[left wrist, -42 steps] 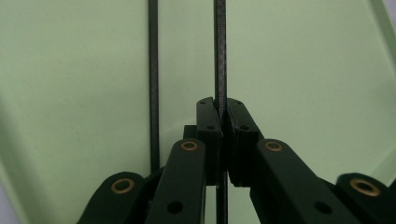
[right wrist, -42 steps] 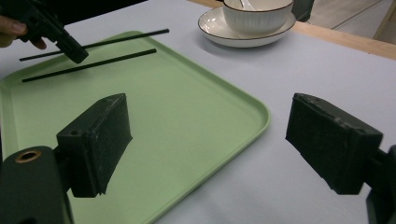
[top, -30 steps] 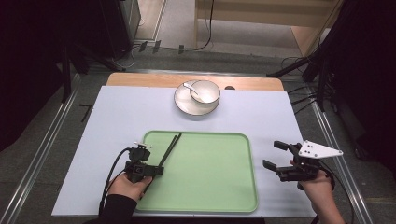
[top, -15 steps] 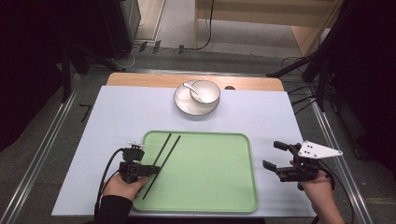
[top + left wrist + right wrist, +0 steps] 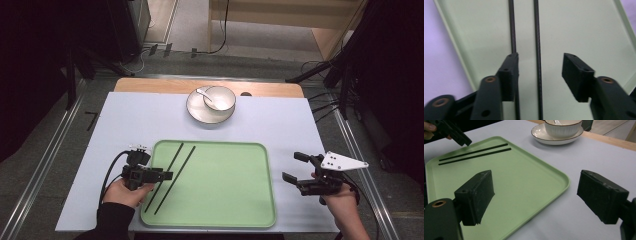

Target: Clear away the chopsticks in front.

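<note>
Two black chopsticks (image 5: 170, 177) lie side by side on the left part of the green tray (image 5: 235, 220). My left gripper (image 5: 169, 175) hovers just above them at the tray's left edge. Its jaws have just been opening, and in the left gripper view the gripper (image 5: 540, 55) is open, with one chopstick (image 5: 537, 27) lying below the gap and the other (image 5: 510, 25) by the left pad, neither pinched. My right gripper (image 5: 291, 166) stands open over the table right of the tray, nothing between its pads (image 5: 476, 195).
A white bowl (image 5: 218, 97) with a spoon (image 5: 204, 93) in it sits on a white plate (image 5: 197, 112) at the back of the pale table (image 5: 280, 125). A wooden strip (image 5: 150, 86) runs along the far edge. The tray's right half is bare.
My left gripper let go of the chopsticks, which now lie apart on the tray, and its jaws opened as it rose a little. The right gripper kept still.
</note>
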### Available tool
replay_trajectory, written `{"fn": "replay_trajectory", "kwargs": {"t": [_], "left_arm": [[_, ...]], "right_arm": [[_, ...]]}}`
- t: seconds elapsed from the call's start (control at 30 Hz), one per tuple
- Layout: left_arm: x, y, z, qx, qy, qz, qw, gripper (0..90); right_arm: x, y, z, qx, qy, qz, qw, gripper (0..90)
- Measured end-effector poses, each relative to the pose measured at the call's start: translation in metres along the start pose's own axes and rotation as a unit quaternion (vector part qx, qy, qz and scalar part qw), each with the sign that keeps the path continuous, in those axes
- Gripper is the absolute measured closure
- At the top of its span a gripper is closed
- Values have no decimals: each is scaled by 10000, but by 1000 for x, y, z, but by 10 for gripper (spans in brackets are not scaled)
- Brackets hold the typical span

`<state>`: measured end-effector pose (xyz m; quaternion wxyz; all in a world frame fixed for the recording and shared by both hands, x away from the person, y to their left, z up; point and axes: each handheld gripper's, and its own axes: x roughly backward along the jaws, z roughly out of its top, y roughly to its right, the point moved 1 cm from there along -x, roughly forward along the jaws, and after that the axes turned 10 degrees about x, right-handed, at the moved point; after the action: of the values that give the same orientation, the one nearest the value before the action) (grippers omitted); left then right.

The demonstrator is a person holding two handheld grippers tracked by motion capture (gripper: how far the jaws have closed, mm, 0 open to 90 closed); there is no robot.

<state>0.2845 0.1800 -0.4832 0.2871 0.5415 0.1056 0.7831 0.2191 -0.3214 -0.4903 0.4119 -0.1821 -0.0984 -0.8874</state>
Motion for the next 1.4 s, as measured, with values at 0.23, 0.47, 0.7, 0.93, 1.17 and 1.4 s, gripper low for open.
{"fn": "replay_trajectory", "kwargs": {"t": [0.23, 0.47, 0.7, 0.93, 1.17, 1.4], "left_arm": [[21, -23, 12, -660, 467, -144, 9966, 333], [38, -50, 14, -1018, 757, -47, 9919, 294], [58, -68, 2, -1428, 1213, -160, 9822, 263], [77, -81, -19, -1734, 1481, -184, 9735, 263], [83, -91, -20, -1802, 1824, -263, 9662, 262], [83, -95, -20, -1797, 1827, -222, 9664, 263]], "right_arm": [[3, 2, -2, -51, -11, -66, 10000, 146], [6, 2, -4, -66, -39, -87, 9999, 146], [10, 3, -6, -131, -14, -155, 9998, 146], [11, 4, -6, -102, 34, -114, 9999, 150], [12, 4, -6, -113, 67, -115, 9998, 151], [11, 4, -6, -113, 52, -105, 9999, 151]]}}
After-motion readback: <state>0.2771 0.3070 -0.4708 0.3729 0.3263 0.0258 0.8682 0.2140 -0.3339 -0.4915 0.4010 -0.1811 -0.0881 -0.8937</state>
